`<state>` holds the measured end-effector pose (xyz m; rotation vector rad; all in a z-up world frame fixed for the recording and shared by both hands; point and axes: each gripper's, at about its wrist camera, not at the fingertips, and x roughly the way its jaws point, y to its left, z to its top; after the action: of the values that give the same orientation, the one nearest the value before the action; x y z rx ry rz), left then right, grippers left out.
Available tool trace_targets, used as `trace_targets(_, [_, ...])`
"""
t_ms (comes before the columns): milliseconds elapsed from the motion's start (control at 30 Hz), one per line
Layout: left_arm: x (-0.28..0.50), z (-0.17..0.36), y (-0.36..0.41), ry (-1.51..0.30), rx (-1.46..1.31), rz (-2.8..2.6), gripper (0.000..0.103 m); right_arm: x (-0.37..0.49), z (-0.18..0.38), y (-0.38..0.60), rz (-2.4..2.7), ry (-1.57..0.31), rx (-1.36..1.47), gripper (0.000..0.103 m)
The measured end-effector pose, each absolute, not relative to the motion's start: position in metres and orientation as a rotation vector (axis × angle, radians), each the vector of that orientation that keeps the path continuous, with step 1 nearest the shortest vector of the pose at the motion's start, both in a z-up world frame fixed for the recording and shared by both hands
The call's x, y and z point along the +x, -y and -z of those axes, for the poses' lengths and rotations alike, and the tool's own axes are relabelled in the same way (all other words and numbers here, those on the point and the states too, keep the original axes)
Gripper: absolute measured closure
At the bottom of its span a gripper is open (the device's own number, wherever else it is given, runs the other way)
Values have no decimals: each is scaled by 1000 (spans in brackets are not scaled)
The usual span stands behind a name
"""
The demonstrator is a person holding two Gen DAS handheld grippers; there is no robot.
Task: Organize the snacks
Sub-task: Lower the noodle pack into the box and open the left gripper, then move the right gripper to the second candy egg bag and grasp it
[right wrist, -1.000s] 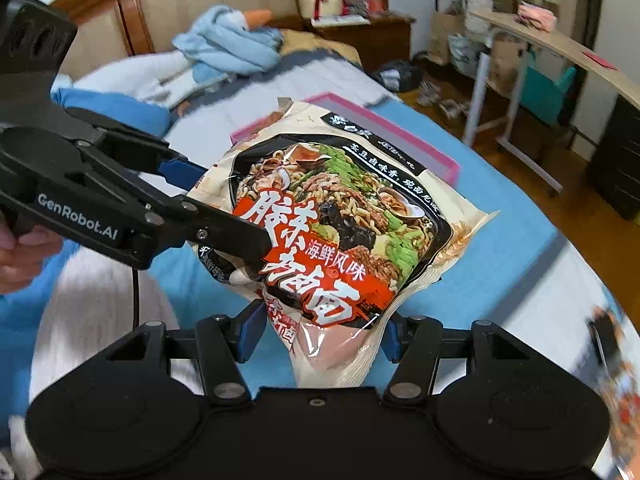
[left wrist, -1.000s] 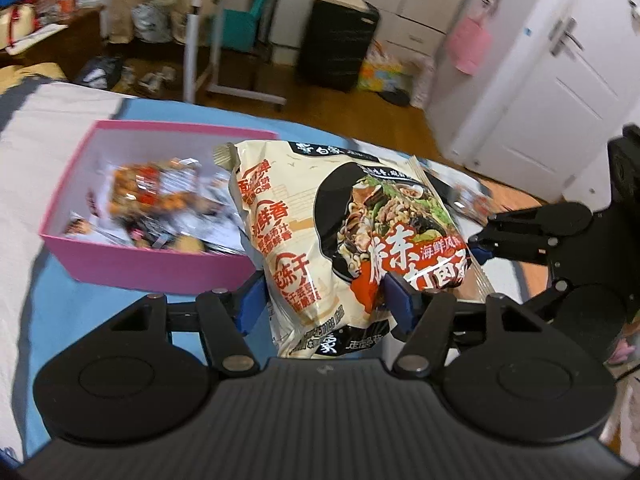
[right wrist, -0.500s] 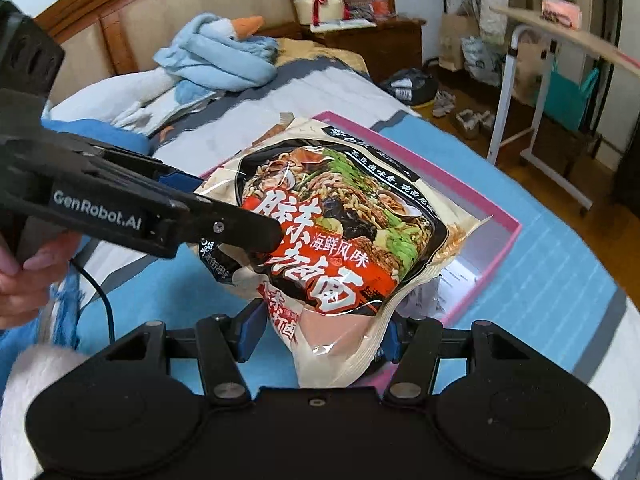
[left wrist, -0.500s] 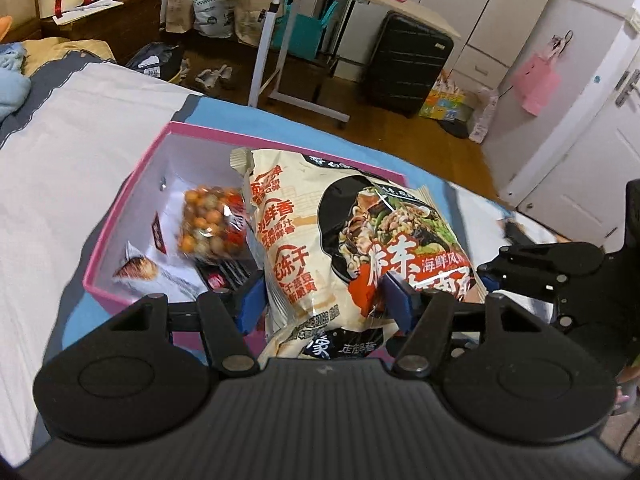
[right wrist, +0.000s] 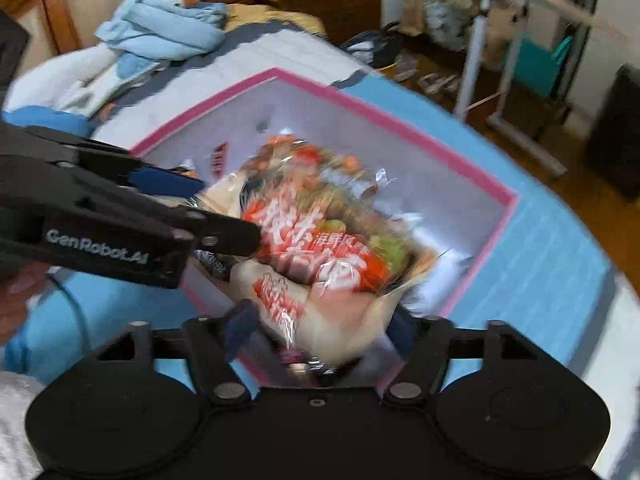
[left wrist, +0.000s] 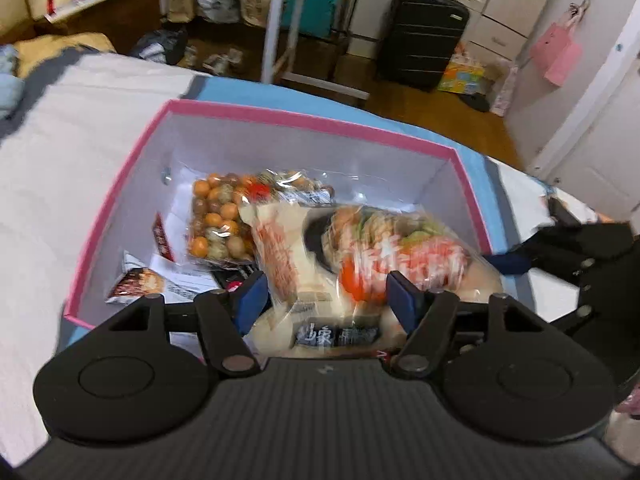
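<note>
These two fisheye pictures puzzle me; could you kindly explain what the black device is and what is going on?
No robot here: a person holds tongs in each hand, each with a camera looking along its fingers. One picture is from the left tongs, the other from the right tongs. Both are opening around a noodle packet lowered into a pink box on a bed with a blue cover. A bag of orange balls and small packets already lie inside. The packet is blurred.

A large cream noodle packet [left wrist: 360,256], printed with a black bowl and red lettering, lies tilted and blurred inside the pink-rimmed white box [left wrist: 304,120]. It overlaps a clear bag of orange-brown balls [left wrist: 218,216] among smaller wrappers.
</note>
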<state>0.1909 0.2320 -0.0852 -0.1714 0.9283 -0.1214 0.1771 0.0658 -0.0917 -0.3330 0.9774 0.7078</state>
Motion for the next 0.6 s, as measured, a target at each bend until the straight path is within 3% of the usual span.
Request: trace_targets(600, [110,-32,-164,-806,-30,157,21,117,-23,63,-769,-833,-358,19])
